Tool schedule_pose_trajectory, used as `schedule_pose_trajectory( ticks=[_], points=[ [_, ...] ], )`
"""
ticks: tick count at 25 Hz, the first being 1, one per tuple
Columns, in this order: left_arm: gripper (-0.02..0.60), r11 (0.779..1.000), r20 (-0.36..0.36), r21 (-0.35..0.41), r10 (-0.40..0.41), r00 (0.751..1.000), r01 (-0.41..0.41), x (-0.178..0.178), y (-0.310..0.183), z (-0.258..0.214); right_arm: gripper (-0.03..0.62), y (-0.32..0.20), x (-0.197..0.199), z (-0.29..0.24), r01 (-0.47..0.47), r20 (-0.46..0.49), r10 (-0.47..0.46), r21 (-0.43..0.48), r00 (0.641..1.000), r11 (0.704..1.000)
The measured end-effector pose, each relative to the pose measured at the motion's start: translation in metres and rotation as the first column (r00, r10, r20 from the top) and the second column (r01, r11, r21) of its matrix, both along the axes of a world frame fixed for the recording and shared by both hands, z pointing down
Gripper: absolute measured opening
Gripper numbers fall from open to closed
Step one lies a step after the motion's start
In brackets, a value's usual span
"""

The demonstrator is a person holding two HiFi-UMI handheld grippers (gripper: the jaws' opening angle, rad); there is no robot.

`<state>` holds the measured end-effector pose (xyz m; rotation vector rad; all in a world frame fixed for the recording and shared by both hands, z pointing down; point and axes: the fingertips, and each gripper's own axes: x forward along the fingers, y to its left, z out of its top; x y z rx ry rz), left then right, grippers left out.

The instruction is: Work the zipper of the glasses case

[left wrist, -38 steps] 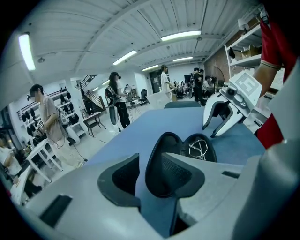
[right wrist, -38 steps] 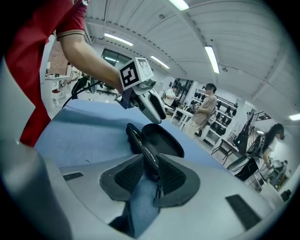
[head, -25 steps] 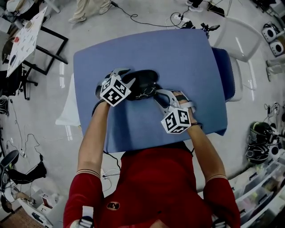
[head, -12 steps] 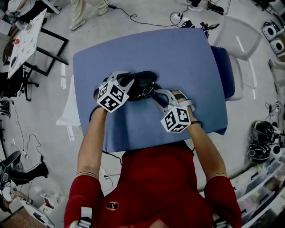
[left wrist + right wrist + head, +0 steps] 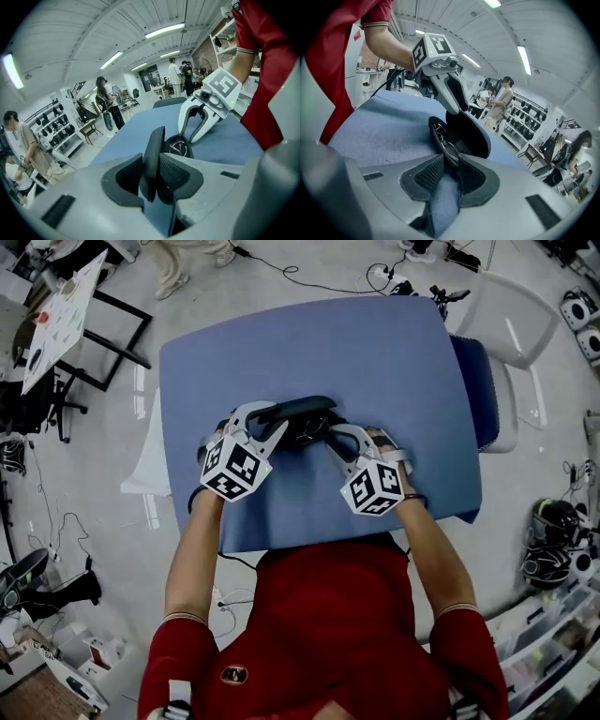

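Note:
A black glasses case [image 5: 305, 418] lies open on the blue table [image 5: 375, 362]. My left gripper [image 5: 267, 418] is shut on the raised lid [image 5: 152, 154], whose thin edge stands between the pads; these jaws have just been closing. Folded glasses [image 5: 178, 147] lie in the lower half. My right gripper [image 5: 337, 437] is at the case's right end, and its jaws have also just been closing. In the right gripper view the lower half's rim [image 5: 445, 150] is pinched between the pads of the right gripper [image 5: 447, 171]. The left gripper [image 5: 457, 101] holds the lid from the far side.
A white chair [image 5: 511, 324] and a blue cushion [image 5: 473, 390] stand at the table's right. Cables [image 5: 309, 282] run over the floor behind. A black-framed stand [image 5: 103, 334] is at the left. Several people stand far off in the room.
My left gripper has risen and drawn back toward me, swinging the lid up so the case gapes wider. The right gripper has stayed at the case's right end.

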<state>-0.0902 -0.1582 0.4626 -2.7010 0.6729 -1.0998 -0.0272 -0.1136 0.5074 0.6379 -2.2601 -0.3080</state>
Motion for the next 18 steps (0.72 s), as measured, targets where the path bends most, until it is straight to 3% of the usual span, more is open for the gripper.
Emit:
schedule_pose_trajectory(
  ticks=[12,18],
  points=[
    [0.104,0.998,-0.023,-0.033,0.043,0.999,-0.044,0.005,0.045,0.003,0.098,0.01,0.002,0.002,0.002,0.042,-0.002,-0.001,0.999,1.0],
    [0.103,0.996,-0.023,-0.065,0.059,0.998,-0.061,0.007,0.06,0.012,0.098,0.026,0.004,-0.021,0.021,0.157,-0.023,0.016,0.987,1.0]
  ],
)
